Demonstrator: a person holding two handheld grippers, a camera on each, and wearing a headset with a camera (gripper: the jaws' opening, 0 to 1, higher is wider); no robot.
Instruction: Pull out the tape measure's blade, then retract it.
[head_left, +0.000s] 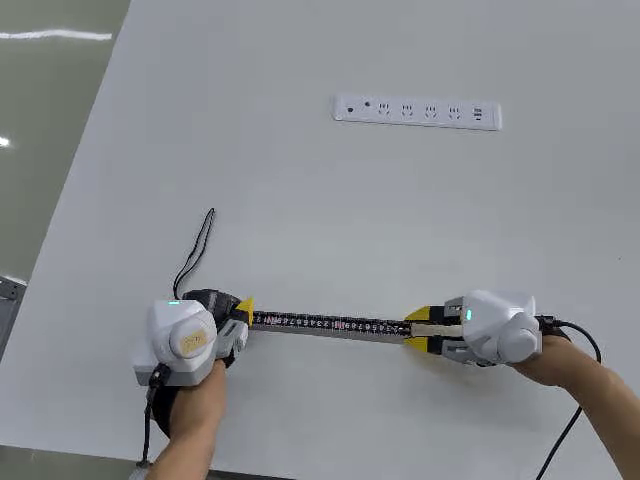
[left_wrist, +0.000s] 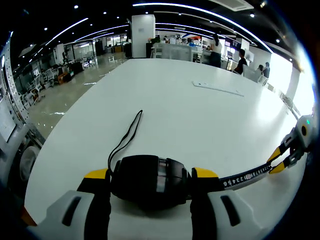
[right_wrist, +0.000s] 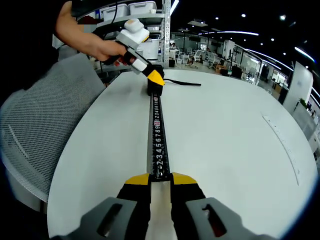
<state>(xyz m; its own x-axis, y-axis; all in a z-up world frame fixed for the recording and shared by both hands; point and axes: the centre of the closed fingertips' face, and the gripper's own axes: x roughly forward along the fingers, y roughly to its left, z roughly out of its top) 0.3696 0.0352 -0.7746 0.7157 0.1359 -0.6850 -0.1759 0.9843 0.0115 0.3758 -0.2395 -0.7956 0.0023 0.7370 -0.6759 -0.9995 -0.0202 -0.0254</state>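
Near the front edge of the worktop (head_left: 300, 200), in the head view, the left gripper (head_left: 240, 318) is clamping the black tape measure case (head_left: 210, 300). The blade (head_left: 330, 324) is running straight across to the right gripper (head_left: 415, 330). A power strip (head_left: 417, 111) is lying toward the far edge. In the left gripper view, the jaws are pressing the case from both sides, and its black strap (left_wrist: 127, 135) is trailing on the worktop. In the right gripper view, the jaws are pinching the blade's end, closed together on it.

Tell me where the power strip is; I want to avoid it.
Head view: power strip lies on the far table, right of centre, beyond the blade.
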